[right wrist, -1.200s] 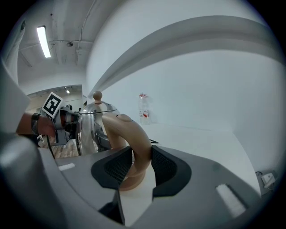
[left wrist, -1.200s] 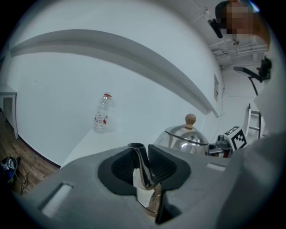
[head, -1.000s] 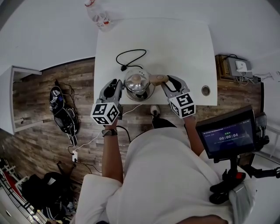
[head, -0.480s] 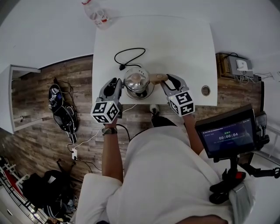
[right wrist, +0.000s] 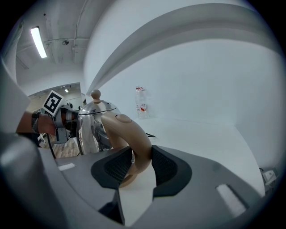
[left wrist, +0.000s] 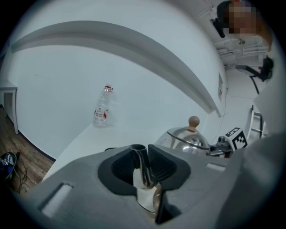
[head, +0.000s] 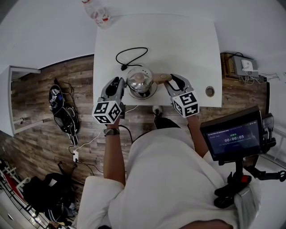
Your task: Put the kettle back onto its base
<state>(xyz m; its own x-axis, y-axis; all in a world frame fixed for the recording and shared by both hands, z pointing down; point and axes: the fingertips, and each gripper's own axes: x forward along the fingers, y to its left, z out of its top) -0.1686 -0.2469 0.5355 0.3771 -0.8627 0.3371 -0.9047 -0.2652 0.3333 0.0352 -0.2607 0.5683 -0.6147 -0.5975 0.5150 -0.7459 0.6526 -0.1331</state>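
Observation:
A shiny steel kettle (head: 140, 82) with a wooden lid knob stands over its round base (head: 150, 95) near the table's front edge; I cannot tell whether it rests fully on the base. My left gripper (head: 117, 83) is shut on the kettle's curved spout (left wrist: 142, 166), which sits between the dark pads. My right gripper (head: 170, 81) is shut on the tan handle (right wrist: 133, 143), with the pads on either side of it. The kettle body (right wrist: 93, 127) shows just beyond the handle.
The white table (head: 178, 44) carries a black power cord (head: 129, 56) behind the kettle, a plastic bottle (head: 95, 12) at the far left corner and a round cable hole (head: 210, 92) at the right. A screen on a stand (head: 232, 138) stands at my right.

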